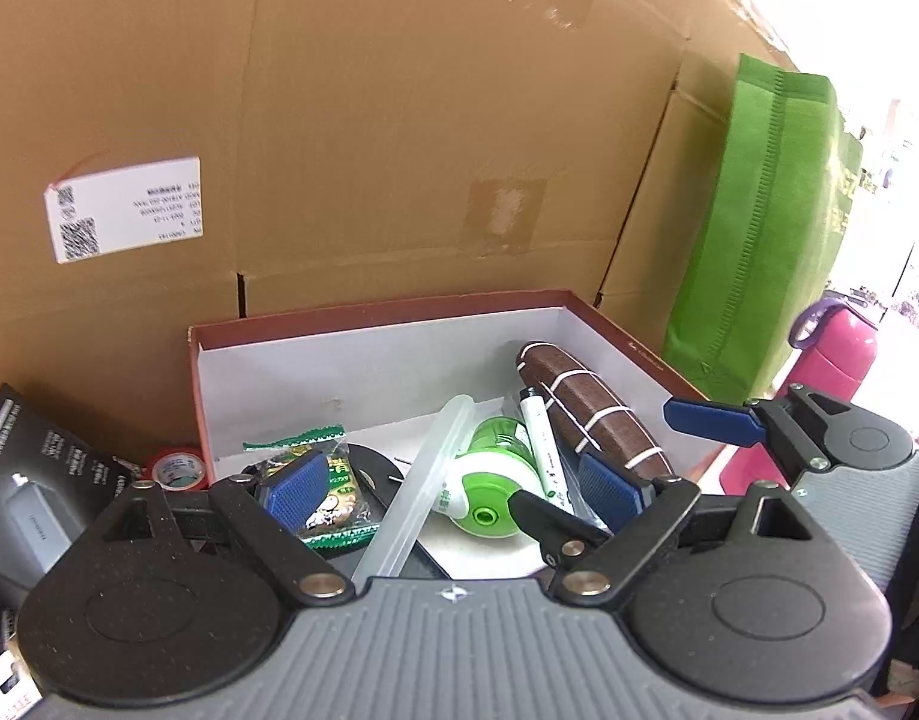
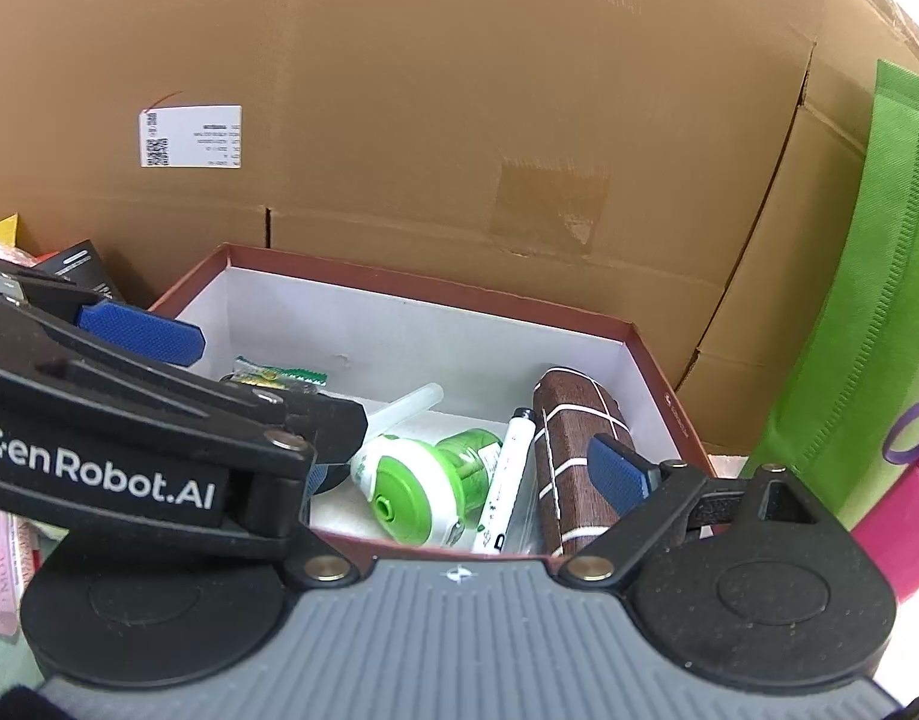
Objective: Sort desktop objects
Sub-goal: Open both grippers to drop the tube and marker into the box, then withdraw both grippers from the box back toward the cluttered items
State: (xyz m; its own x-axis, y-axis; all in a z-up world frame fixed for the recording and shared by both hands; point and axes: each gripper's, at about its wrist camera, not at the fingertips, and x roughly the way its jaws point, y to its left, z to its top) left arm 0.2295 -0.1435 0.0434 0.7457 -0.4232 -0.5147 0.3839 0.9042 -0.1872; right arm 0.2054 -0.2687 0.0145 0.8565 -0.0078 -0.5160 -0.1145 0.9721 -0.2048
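A red-rimmed box (image 1: 399,303) with white walls holds a brown case with white lines (image 1: 585,414), a white marker (image 1: 543,450), a green and white bottle (image 1: 489,480), a clear tube (image 1: 423,480), a green snack packet (image 1: 333,492) and a black tape roll (image 1: 375,468). My left gripper (image 1: 453,489) is open and empty above the box's near side. My right gripper (image 2: 465,474) is open and empty beside it, over the same box (image 2: 435,300); its left finger is hidden behind the left gripper. The case (image 2: 579,438), marker (image 2: 507,474) and bottle (image 2: 423,480) show there too.
A big cardboard carton (image 1: 399,120) stands behind the box. A green bag (image 1: 759,240) and a pink bottle (image 1: 831,360) are at the right. A black product box (image 1: 39,480) and a red tape roll (image 1: 177,468) lie at the left.
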